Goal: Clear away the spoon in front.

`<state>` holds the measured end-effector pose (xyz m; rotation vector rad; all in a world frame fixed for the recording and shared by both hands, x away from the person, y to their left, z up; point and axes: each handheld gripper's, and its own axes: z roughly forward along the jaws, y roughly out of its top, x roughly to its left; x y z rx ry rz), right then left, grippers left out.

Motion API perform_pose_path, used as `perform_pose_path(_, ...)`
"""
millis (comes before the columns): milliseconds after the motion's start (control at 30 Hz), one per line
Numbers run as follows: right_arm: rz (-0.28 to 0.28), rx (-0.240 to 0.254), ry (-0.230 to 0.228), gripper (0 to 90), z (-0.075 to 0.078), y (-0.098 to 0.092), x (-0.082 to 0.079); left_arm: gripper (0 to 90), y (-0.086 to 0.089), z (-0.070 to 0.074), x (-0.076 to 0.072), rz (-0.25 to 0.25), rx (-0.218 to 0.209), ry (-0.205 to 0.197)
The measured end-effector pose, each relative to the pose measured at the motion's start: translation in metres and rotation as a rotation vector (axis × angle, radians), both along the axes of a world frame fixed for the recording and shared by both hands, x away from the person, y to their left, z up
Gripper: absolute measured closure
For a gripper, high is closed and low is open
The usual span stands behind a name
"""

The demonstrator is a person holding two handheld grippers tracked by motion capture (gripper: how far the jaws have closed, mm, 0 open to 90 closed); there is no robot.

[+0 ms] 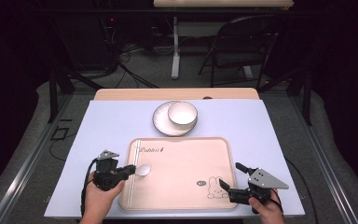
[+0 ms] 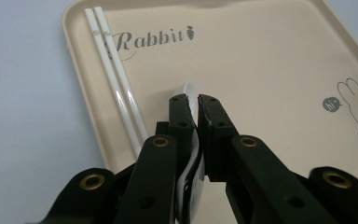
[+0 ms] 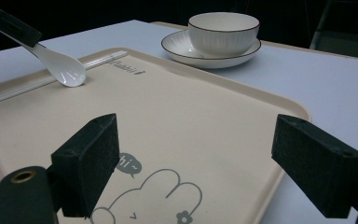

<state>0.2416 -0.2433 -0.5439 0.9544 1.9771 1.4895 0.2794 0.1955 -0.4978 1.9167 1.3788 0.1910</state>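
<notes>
Left gripper (image 2: 192,101) clamps spoon (image 1: 143,170) handle, bowl touching tray (image 1: 182,145) near chopsticks (image 1: 134,172) at its left edge | right gripper (image 1: 233,179) gapes idle at tray's right corner

The left gripper (image 1: 131,170) is matt black, with a grey three-cornered plate on top and a black cable looping from its body down past the hand (image 1: 98,196). Seen along its own length, each arm is a flat black link with brass-ringed pivot holes and small dark screws, ending in a squared block faced with rough black foam. The right gripper (image 1: 230,176) is built alike: black body, a larger grey plate on top dotted with small holes, foam-faced blocks, one brass-ringed pivot at its near link. Both hands are bare, with no sleeve in sight.
</notes>
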Motion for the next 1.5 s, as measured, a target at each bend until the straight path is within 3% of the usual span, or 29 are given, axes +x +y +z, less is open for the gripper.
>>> perform_pose_path(167,0.001,0.001,0.001,14.4,0.0,0.001,0.0,84.3,-0.002,0.004,0.001,-0.005,0.014,-0.013)
perform_pose_path(367,0.001,0.0,0.001,14.4,0.0,0.0,0.0,84.3,-0.004,0.009,0.014,-0.002,0.006,-0.008)
perform_pose_path(500,0.002,0.002,0.003,14.4,0.0,0.001,0.0,84.5,-0.006,0.013,0.029,-0.003,0.006,0.009)
perform_pose_path(533,0.002,0.002,0.003,14.4,0.0,0.001,0.0,84.5,-0.006,0.014,0.036,-0.011,0.007,0.03)
perform_pose_path(667,0.003,0.002,0.003,14.4,0.0,0.001,0.001,82.5,-0.009,0.018,0.056,-0.027,0.038,0.061)
perform_pose_path(767,0.002,0.006,0.007,14.4,-0.001,0.001,0.001,81.2,-0.008,0.019,0.074,-0.015,0.024,0.089)
perform_pose_path(1067,0.004,0.005,0.007,14.4,-0.001,0.0,0.001,78.2,0.0,0.002,0.125,0.012,-0.074,0.216)
perform_pose_path(1267,0.006,0.006,0.007,14.4,-0.001,0.0,0.001,74.0,-0.004,-0.011,0.14,0.034,-0.044,0.238)
perform_pose_path(1500,0.007,0.005,0.005,14.4,0.0,0.0,0.001,71.8,-0.008,-0.019,0.143,0.046,-0.03,0.231)
